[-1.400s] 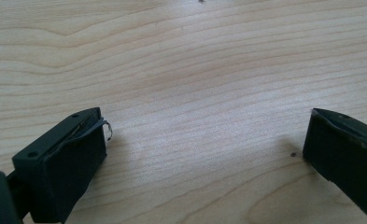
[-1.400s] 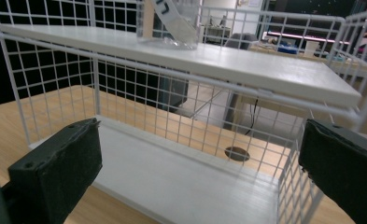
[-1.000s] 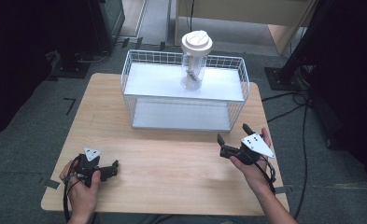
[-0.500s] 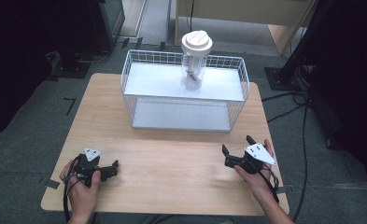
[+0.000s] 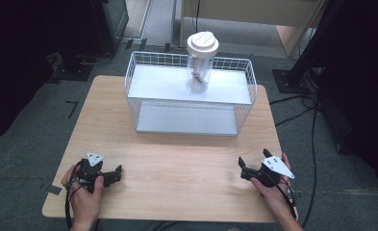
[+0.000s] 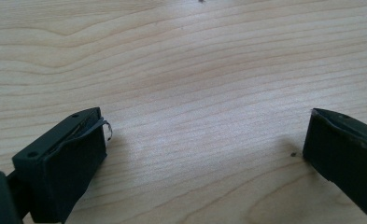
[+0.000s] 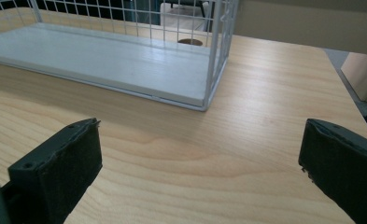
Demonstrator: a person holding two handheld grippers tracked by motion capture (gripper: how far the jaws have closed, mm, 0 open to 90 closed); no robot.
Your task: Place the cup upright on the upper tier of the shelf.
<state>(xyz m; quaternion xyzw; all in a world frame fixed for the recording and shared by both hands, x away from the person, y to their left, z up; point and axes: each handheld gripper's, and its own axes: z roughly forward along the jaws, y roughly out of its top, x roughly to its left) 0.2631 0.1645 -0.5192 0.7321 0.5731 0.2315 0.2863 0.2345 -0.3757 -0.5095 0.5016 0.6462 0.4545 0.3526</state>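
A white wire rack (image 5: pixel 157 87) with two shelves stands at the back of the wooden table (image 5: pixel 177 159). On its upper shelf sits a clear jar (image 5: pixel 199 67) with a white lid and something dark inside. My left gripper (image 5: pixel 116 174) rests near the front left corner, open, and its own view shows the jaws of the left gripper (image 6: pixel 204 126) spread wide over bare wood. At the front right, my right gripper (image 5: pixel 242 168) points toward the rack, open and holding nothing. The right gripper (image 7: pixel 201 128) faces the rack's lower shelf (image 7: pixel 102 60) in its own view.
Cables (image 5: pixel 316 125) trail over the grey floor to the right of the table. Dark equipment stands (image 5: pixel 81 62) sit at the back left, and a wooden cabinet (image 5: pixel 254 14) is behind the rack. The table's front edge lies just below both hands.
My right gripper has drawn back from the rack toward the front edge, a little to the right. The left gripper has stayed where it was.
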